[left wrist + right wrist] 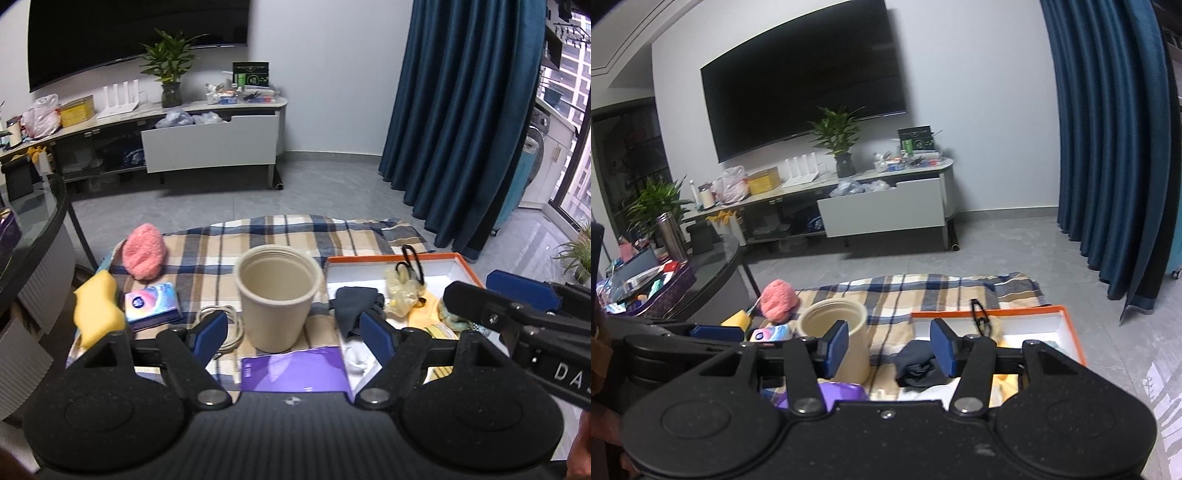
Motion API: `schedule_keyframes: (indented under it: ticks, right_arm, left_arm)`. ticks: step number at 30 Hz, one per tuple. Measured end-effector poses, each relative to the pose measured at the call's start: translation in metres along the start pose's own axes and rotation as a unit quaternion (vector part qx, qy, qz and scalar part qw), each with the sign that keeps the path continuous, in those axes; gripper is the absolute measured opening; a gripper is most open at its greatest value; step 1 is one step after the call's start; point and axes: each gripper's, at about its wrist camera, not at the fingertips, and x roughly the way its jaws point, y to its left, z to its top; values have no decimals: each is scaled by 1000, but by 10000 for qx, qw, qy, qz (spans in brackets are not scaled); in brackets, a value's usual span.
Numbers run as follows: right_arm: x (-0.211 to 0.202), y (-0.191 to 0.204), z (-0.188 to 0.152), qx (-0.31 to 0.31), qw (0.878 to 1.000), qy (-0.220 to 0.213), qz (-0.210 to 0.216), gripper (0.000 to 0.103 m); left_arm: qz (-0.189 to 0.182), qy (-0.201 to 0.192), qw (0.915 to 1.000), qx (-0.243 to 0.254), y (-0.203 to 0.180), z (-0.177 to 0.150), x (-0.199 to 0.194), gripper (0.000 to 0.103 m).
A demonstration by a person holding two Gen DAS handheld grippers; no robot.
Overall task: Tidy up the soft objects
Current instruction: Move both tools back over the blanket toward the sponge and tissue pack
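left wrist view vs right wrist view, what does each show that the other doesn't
Only the left wrist view shows the white cable beside the cup and the window. Only the right wrist view shows the steel flask and the cluttered basket. Both show the cup, pink yarn, dark cloth and orange box.

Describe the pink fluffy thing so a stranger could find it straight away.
Start at the plaid cloth spread on the floor. At its far left corner, beyond the beige cup, lies the pink ball. It is the only fuzzy pink item; the sponge near it is yellow.
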Motion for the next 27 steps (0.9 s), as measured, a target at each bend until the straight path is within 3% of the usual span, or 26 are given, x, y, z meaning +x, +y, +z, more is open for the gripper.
schedule_keyframes:
  ticks: [27]
  right_arm:
    - [44, 87, -5, -560, 9950, 458, 696, 61]
  left_arm:
    - [487, 44, 9963, -707, 91, -17, -9, 81]
